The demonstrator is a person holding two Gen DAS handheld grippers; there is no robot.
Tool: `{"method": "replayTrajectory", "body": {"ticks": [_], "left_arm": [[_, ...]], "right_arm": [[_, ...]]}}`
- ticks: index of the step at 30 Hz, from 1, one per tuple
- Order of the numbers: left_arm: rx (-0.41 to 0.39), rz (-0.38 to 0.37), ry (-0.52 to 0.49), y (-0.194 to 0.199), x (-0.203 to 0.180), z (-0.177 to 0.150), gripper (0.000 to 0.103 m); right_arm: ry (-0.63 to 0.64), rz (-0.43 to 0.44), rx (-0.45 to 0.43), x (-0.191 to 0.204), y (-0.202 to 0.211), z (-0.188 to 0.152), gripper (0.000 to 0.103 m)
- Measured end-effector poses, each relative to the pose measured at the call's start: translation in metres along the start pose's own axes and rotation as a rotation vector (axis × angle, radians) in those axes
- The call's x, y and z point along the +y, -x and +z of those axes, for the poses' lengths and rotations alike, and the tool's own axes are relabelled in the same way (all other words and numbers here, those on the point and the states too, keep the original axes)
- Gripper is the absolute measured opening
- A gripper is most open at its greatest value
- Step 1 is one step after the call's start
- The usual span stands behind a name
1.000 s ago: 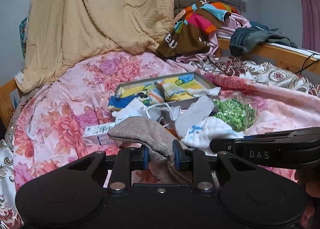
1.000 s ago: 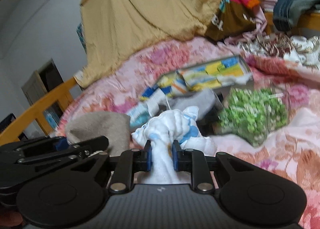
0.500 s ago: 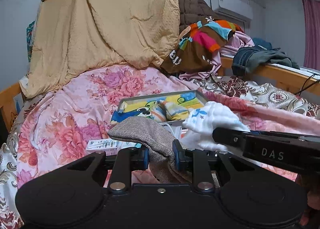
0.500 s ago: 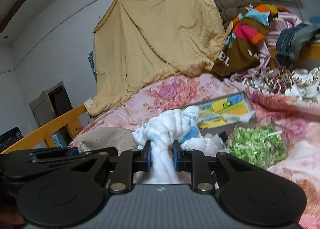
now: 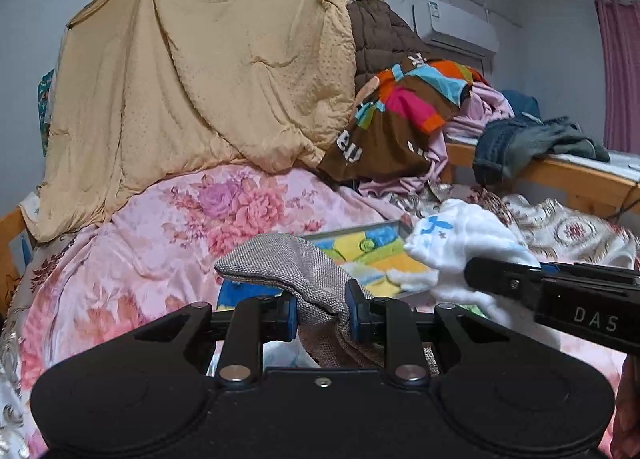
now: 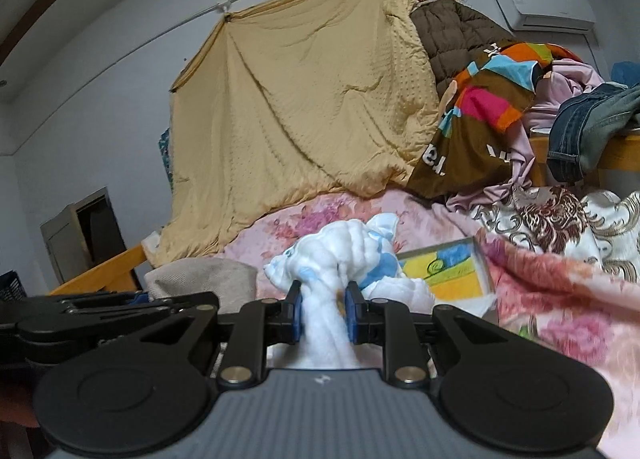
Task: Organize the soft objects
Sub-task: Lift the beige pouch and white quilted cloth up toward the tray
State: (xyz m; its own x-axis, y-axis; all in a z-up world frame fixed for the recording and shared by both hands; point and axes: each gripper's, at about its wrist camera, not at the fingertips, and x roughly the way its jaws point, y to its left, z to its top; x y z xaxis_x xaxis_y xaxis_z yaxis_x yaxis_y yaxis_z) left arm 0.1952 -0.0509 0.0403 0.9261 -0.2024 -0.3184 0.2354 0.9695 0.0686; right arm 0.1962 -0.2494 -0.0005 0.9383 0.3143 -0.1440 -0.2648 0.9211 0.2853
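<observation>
My left gripper [image 5: 322, 309] is shut on a grey woven cloth pouch [image 5: 286, 263], which bulges up and to the left above the blue pads. My right gripper [image 6: 321, 311] is shut on a bunched white cloth with blue marks [image 6: 348, 255]. In the left wrist view the same white cloth [image 5: 460, 243] hangs at the right, held by the other gripper's black fingers [image 5: 520, 283]. The grey pouch [image 6: 208, 279] shows at the left of the right wrist view. Both bundles are lifted above the pink floral bedspread [image 5: 168, 227].
A shallow box with colourful folded cloths [image 5: 360, 247] lies on the bed behind the grippers. A tan quilt [image 5: 208, 71] hangs at the back, with piled clothes [image 5: 408, 111] and jeans [image 5: 516, 139] on a wooden rail [image 5: 580, 179] at the right.
Both grippers rose off the bed with their cloths. The clutter of small items and the green-filled bag dropped out of sight below; more wall and ceiling shows.
</observation>
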Motion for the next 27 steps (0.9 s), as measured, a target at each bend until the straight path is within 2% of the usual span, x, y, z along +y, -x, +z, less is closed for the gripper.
{"method": "replayTrajectory", "body": {"ticks": [5,14,19,27], "left_arm": [[-0.019,0.003,0.035,-0.028,0.007,0.017,0.025],[-0.049,-0.010,-0.067,-0.080,-0.003,0.039,0.025],[-0.054,-0.020,-0.046,-0.114,-0.005,0.052,0.025],[-0.068,0.015,-0.039,-0.178,-0.015,0.064,0.025]], "right_arm": [[0.006,-0.025,-0.016,-0.016,-0.036,0.019,0.024],[-0.041,-0.091,0.027,-0.052,-0.094,0.020,0.024],[-0.040,-0.099,0.021,-0.067,-0.127,0.022,0.024],[-0.113,-0.110,0.030,-0.098,-0.166,0.025,0.024]]}}
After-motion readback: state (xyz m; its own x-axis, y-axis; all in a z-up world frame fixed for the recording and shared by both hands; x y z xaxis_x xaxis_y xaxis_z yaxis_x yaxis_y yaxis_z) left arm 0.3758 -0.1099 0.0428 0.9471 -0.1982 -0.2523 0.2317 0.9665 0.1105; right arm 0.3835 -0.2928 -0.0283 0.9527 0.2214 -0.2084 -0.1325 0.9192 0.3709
